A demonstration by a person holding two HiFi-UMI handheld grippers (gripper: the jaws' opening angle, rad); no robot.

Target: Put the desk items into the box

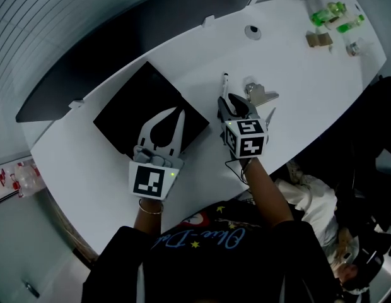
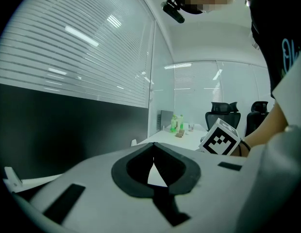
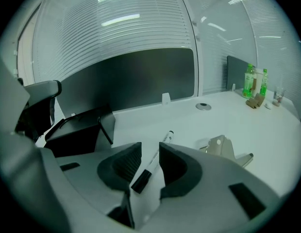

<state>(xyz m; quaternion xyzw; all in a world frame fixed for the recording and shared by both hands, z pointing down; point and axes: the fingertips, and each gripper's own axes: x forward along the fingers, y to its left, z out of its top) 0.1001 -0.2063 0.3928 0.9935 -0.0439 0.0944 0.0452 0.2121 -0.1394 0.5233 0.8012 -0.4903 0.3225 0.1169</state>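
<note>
Near the middle of the head view, the right tongs [image 1: 232,103] stood spread around a marker pen [image 3: 154,158] lying on the white bench [image 1: 296,74], not yet pinching it. The left tongs [image 1: 178,113], pressed together and empty, hung over the black box [image 1: 123,115]. A metal bracket [image 1: 262,95] also remained outside, so I judged the task hardly begun.

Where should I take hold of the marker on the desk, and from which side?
Grip the marker on its white barrel, mid-length, from above with jaws across it. It lies flat on the desk, thin and long, between the right gripper's open jaws.
</note>
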